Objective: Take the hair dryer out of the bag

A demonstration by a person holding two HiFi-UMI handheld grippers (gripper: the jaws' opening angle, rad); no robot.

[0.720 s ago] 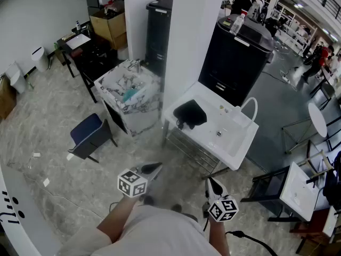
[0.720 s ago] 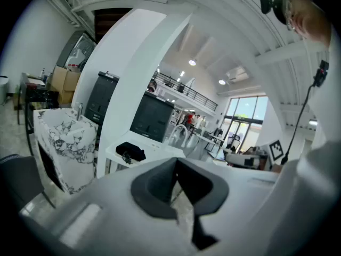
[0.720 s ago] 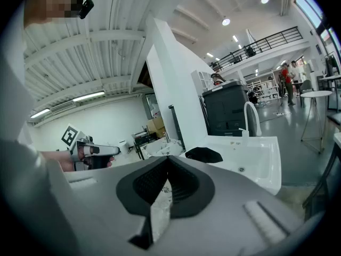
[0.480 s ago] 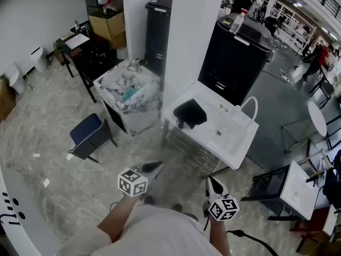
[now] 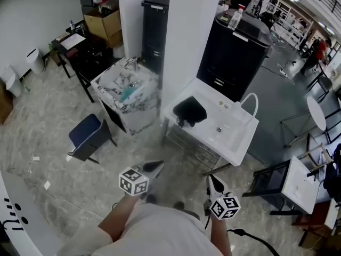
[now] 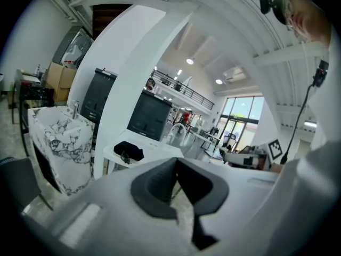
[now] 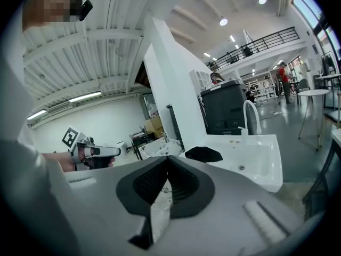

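A: In the middle of the room, largest item first?
B: One white square pillar (image 5: pixel 186 36), smooth and plain. Right of it, one black cabinet (image 5: pixel 234 57), boxy and matt, with a bottle (image 5: pixel 234 19) on top.
A: Next down?
B: One white washbasin unit (image 5: pixel 230 143), glossy, rectangular, on a thin metal frame. A white arched faucet (image 5: pixel 250 94) stands at its back edge. Left of the pillar, one marble-patterned vanity (image 5: pixel 136 108), white with grey veining. Near that, one blue chair (image 5: pixel 88 132), padded seat, dark legs.
A: The bag?
B: One black bag (image 5: pixel 189 111), soft, lumpy, matt cloth. It lies flat on the left end of the basin unit, beside the bowl. Broad and low, with no clear long axis from above. A small dark piece sticks out at its near-left corner, toward the person.
A: And the hair dryer?
B: Not to be made out. Whether that dark piece belongs to it, and which way it points, I cannot tell.
A: Grippers?
B: Two, pale grey plastic, tapered, each bearing a marker cube (image 5: pixel 132 182). Left gripper (image 5: pixel 159 165): dark ribbed pads pressed together, nothing between them. Right gripper (image 5: pixel 209 178): the same, pads together, empty. Both are held low in front of the person, well apart from the bag, tips aimed toward the basin unit.
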